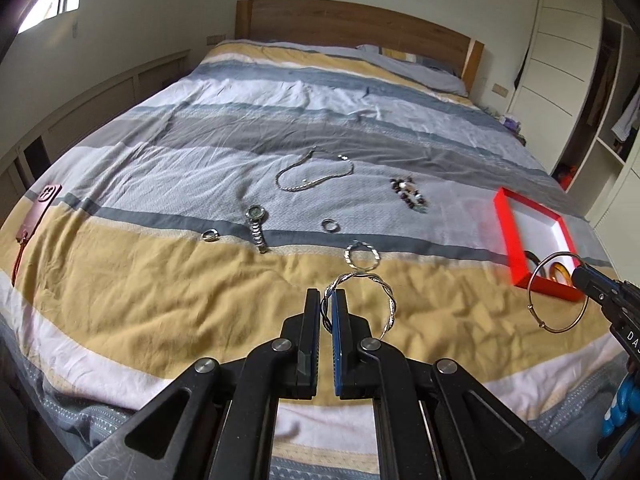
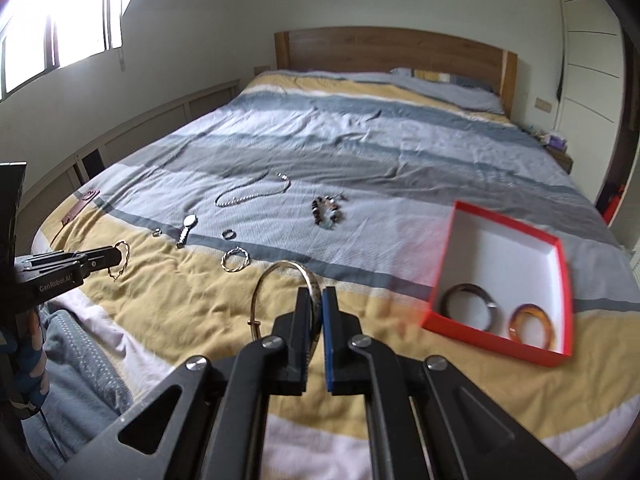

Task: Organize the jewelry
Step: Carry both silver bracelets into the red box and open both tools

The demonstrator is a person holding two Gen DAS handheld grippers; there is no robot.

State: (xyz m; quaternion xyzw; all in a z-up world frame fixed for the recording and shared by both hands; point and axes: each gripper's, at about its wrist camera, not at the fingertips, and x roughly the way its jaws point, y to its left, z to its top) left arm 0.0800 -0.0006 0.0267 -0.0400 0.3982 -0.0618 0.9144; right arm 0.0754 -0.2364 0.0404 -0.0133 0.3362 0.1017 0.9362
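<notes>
**Both grippers hold bangles above the bed**

Left gripper is clenched on a twisted silver bangle, lifted clear of the bedspread. Right gripper grasps a thin gold bangle. Red box lies near the bed's right edge, two bangles inside. Watch, necklace and rings lie mid-bed.

White lettering reading "GenRobot.AI" is showing on the black body of the left claw in the right wrist view. In the left wrist view, the letters "DA" are appearing in white on the black body of the right claw, with the rest running out of the picture. No other writing is coming through legibly.
</notes>
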